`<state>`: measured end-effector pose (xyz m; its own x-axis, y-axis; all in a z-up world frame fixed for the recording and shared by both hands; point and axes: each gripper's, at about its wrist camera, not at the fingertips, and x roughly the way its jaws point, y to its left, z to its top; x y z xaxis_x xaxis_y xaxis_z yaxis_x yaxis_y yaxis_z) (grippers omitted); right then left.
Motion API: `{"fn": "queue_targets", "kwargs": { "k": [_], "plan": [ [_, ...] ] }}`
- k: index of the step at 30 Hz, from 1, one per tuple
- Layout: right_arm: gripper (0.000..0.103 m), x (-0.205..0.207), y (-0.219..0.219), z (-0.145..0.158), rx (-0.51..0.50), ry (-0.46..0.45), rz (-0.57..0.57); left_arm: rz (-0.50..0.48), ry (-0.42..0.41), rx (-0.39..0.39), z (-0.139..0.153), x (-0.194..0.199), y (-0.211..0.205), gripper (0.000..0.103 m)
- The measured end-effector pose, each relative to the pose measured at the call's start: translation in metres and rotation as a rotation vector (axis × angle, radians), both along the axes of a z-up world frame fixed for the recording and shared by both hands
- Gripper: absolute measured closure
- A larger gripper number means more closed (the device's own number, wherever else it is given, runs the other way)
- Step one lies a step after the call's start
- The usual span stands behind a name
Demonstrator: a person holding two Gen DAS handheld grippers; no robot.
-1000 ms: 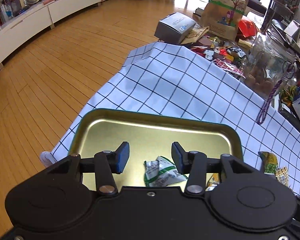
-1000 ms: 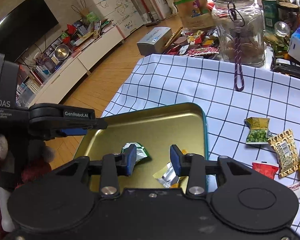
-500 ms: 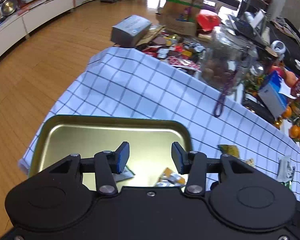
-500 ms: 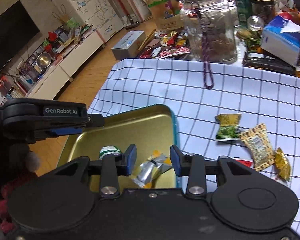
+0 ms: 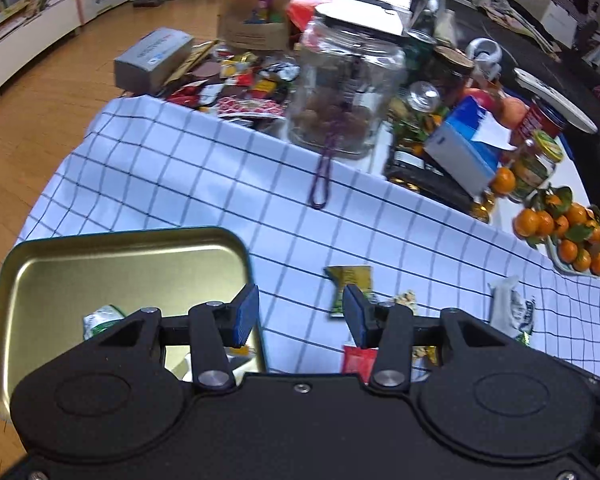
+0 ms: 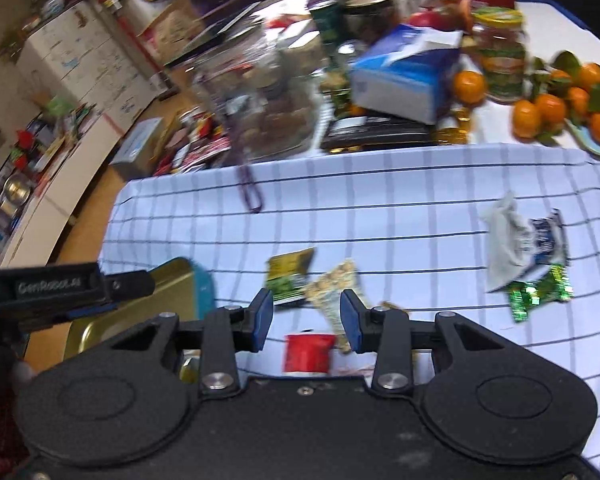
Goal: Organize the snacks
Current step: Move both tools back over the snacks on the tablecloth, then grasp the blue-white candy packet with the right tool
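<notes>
You have a few snacks already in the gold tray (image 5: 120,268), but several packets (image 6: 290,276) lie on the checked cloth (image 5: 228,184) beside the tray, and both your left gripper (image 5: 298,314) and right gripper (image 6: 306,320) hang over them, fingers apart and empty.

Probably a home living room, wood floor (image 5: 40,92); cluttered table (image 5: 500,216)

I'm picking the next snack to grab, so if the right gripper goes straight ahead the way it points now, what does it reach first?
Most likely the small red snack packet on the blue-checked tablecloth, which lies between the open jaws of the right gripper. The beige nut packet sits just beyond. Depth is uncertain in this blurred view.
</notes>
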<state>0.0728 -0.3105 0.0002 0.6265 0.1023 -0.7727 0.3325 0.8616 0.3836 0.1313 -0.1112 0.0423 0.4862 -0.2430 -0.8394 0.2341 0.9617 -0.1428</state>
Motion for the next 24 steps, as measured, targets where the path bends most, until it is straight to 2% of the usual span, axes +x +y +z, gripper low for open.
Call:
{"fn": "queue_targets", "kwargs": {
  "k": [4, 12, 20, 24],
  "plan": [
    [0.063, -0.011, -0.026, -0.001, -0.003, 0.017, -0.073, -0.042, -0.007, 0.023, -0.005, -0.004, -0.021, 0.05],
    [0.063, -0.029, -0.063, -0.01, -0.006, 0.061, -0.171, -0.108, 0.034, 0.043, -0.023, -0.005, -0.06, 0.05],
    [0.063, -0.038, -0.089, -0.021, 0.014, 0.12, -0.273, -0.16, 0.073, 0.023, -0.03, -0.003, -0.088, 0.05],
    [0.063, -0.037, -0.105, -0.029, 0.065, 0.14, -0.341, -0.166, 0.084, -0.002, -0.027, 0.003, -0.095, 0.05]
  ]
}}
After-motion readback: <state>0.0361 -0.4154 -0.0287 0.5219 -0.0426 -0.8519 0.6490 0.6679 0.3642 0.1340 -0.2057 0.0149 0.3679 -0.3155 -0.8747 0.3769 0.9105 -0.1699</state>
